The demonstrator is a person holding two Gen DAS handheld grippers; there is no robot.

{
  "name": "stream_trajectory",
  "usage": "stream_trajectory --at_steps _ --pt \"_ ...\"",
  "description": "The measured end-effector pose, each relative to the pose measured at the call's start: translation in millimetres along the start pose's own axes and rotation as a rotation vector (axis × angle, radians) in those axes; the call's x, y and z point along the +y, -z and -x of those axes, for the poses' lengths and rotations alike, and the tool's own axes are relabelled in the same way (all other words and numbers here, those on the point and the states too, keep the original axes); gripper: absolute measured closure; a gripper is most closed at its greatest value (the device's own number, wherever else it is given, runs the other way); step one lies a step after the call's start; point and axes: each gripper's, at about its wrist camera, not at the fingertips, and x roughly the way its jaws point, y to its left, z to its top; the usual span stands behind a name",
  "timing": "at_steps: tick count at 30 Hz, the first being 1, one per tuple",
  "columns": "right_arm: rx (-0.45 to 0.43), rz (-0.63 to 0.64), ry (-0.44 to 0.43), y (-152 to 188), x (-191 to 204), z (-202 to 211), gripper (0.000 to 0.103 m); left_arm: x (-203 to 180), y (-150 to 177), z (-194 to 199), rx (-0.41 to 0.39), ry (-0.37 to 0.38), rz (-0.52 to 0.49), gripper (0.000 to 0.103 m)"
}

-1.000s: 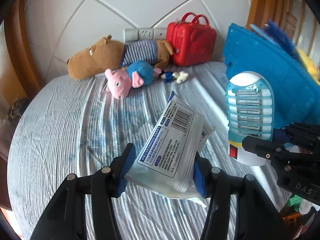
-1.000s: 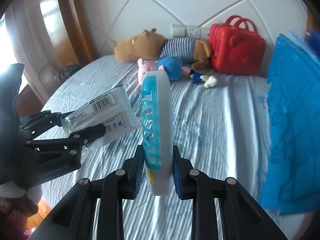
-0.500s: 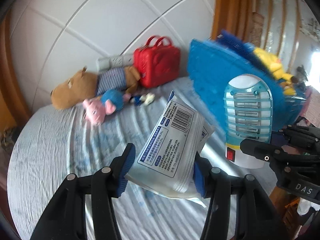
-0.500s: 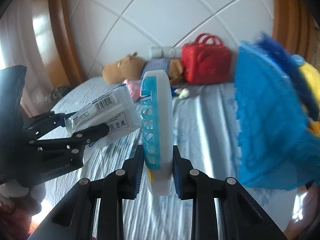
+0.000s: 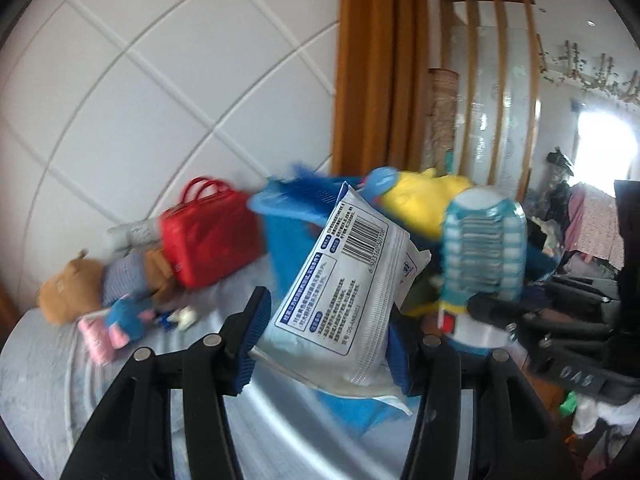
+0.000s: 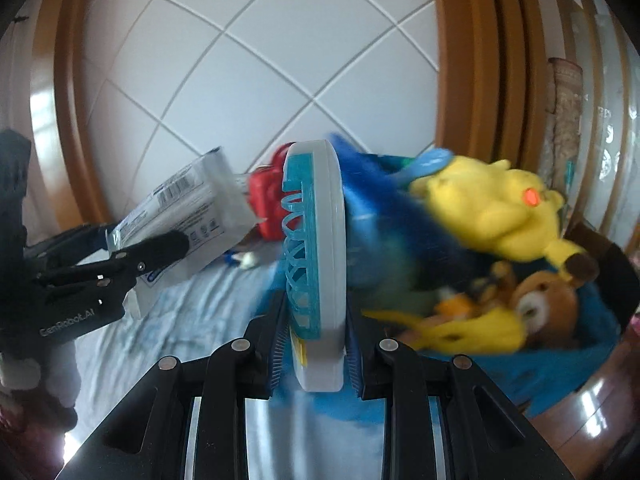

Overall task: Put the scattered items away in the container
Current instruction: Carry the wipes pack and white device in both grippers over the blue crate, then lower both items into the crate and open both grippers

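Two tongs are in view, each carrying one item above the bed with the pale striped sheet (image 5: 48, 384).

Left tongs (image 5: 326, 344): jaws part-open and clamped on one flat white-and-blue plastic wipes packet (image 5: 344, 288), barcode side facing the camera, packet tilted with its top edge leaning right.

Right tongs (image 6: 316, 344): jaws nearly closed, pads pressing both flat faces of one white plastic plug-in lamp with a blue ribbed grille (image 6: 316, 264) — held upright, edge-on to its own camera. In the left wrist view the same lamp (image 5: 482, 248) shows its grille face, just right of the packet.

Container: one blue fabric basket (image 6: 560, 368), ahead and to the right of both tongs, holding one yellow plush toy (image 6: 492, 208) and one brown plush bear (image 6: 544, 300); other contents are too blurred to count.

On the bed by the white tiled wall: one red plastic toy suitcase (image 5: 212, 236), one brown plush animal in a striped shirt (image 5: 104, 280), one pink plush pig in blue (image 5: 116, 324).
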Motion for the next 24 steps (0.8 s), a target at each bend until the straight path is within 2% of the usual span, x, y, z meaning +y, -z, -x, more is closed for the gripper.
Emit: stream_trajectory --at_steps 3,10,18,21,24 --pt "0.028 0.011 -0.006 -4.6 -40.4 -7.2 0.077 -35.6 -11.3 -38.9 0.043 0.027 0.023 0.051" --pt "0.107 0.006 -0.035 -0.3 -101.0 -46.1 0.077 -66.8 -17.0 -108.1 0.153 -0.033 0.029 0.051" --pt "0.195 0.046 -0.076 5.3 -112.2 -81.3 0.077 -68.4 -2.3 -147.7 0.289 -0.112 0.029 0.051" --pt "0.212 0.052 -0.081 5.8 -113.4 -92.1 0.077 -76.6 2.5 -153.2 0.302 -0.121 -0.004 0.05" --pt "0.215 0.045 -0.089 5.4 -116.9 -98.0 0.076 -75.1 1.7 -155.3 0.302 -0.121 0.008 0.049"
